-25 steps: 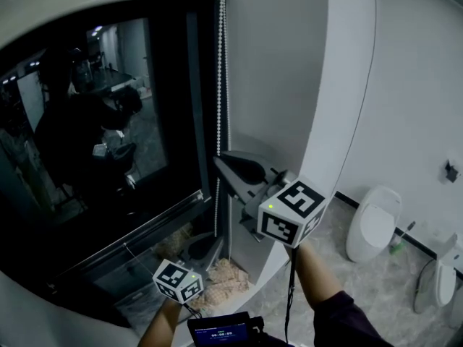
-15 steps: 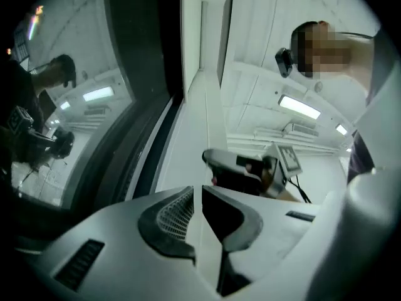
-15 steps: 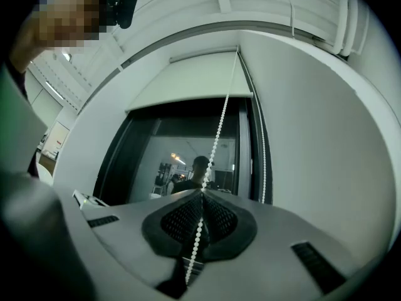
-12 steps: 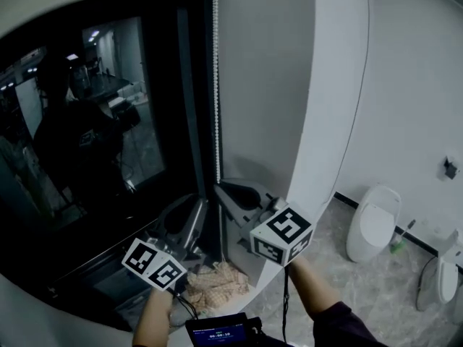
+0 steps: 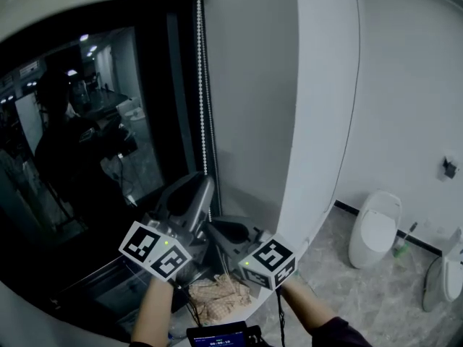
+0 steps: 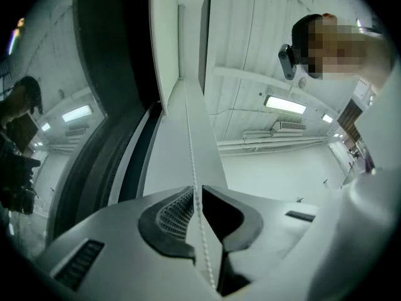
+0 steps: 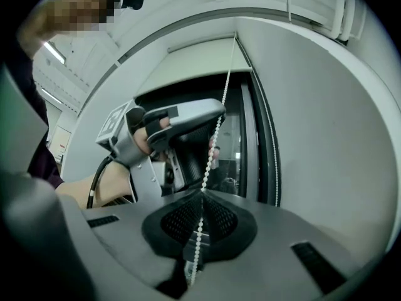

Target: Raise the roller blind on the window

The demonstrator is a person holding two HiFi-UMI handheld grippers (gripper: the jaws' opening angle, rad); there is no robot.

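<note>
Beside a dark window (image 5: 87,157) in a white wall, I see my right hand-held gripper (image 7: 202,193) clamped on the bead chain (image 7: 217,129), my left hand-held gripper (image 6: 195,190) higher, jaws a slit apart around that chain, with the blind (image 7: 194,61) covering only the window's top.

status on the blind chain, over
Right tool shut on bead chain. Left tool just above, jaws slightly apart round the chain. Window mostly uncovered. Nothing blocking.
</note>
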